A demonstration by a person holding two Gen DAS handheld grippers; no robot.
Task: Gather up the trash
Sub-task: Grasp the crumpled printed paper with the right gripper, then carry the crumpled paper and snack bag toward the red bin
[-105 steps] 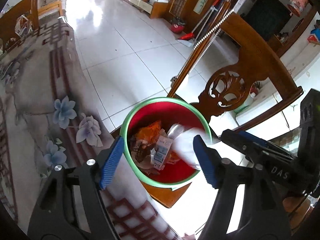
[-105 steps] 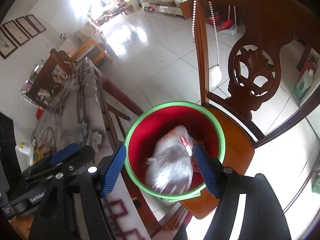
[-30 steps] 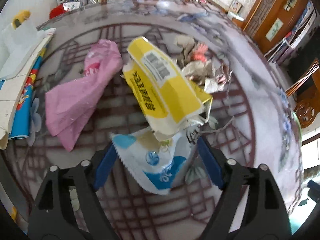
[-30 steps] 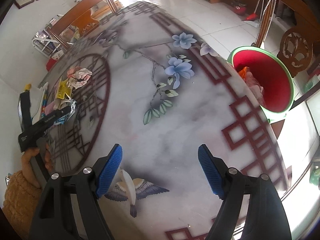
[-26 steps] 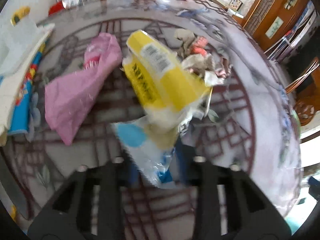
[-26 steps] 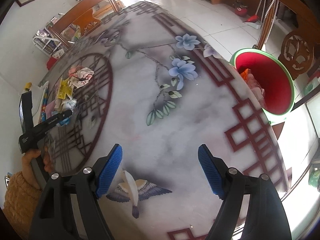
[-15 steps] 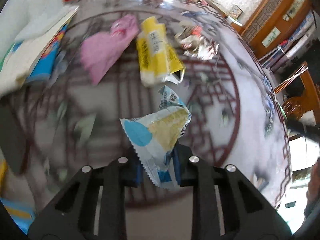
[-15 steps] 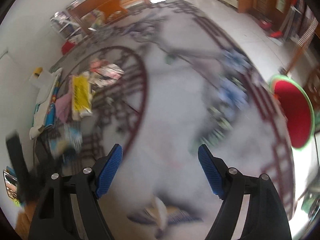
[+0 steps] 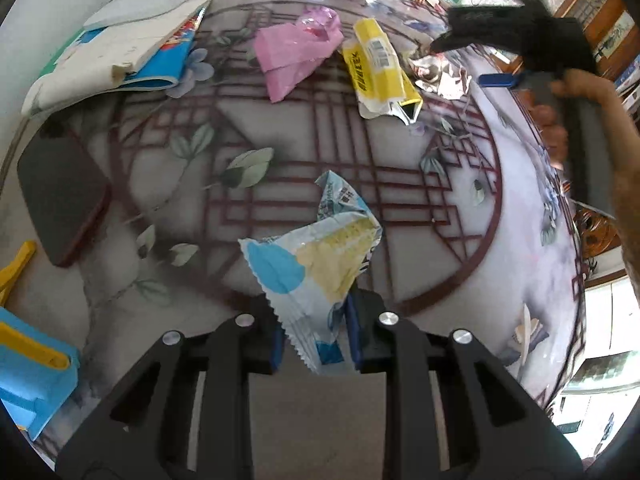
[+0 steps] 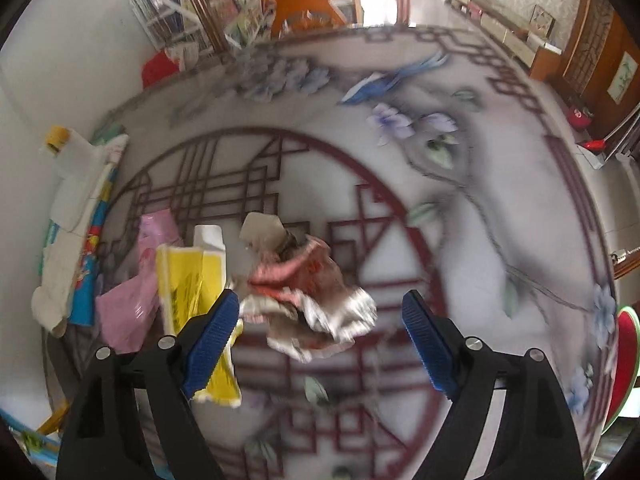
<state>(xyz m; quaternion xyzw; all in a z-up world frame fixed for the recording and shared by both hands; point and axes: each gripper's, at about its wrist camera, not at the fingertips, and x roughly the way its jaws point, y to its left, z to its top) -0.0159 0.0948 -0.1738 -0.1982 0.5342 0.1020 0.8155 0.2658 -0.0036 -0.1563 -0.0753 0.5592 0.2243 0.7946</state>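
My left gripper (image 9: 316,334) is shut on a blue, white and yellow snack wrapper (image 9: 316,268) and holds it above the patterned table (image 9: 160,184). My right gripper (image 10: 320,340) is open, its jaws on either side of a crumpled red and silver foil wrapper (image 10: 312,300) lying on the table. A yellow packet (image 9: 378,68) (image 10: 192,280) and a pink bag (image 9: 296,52) (image 10: 136,280) lie beside it. In the left wrist view the right gripper (image 9: 500,56) hovers over the foil wrapper (image 9: 440,76).
Papers and a blue booklet (image 9: 120,52) lie at the table's left edge. A dark phone (image 9: 60,196) and a blue and yellow object (image 9: 32,368) lie near me. The red bin with a green rim (image 10: 624,372) shows at the far right, beyond the table edge.
My left gripper closed on the snack wrapper and lifted it back from the pile. My right gripper swung from the bin side across the table to the foil wrapper.
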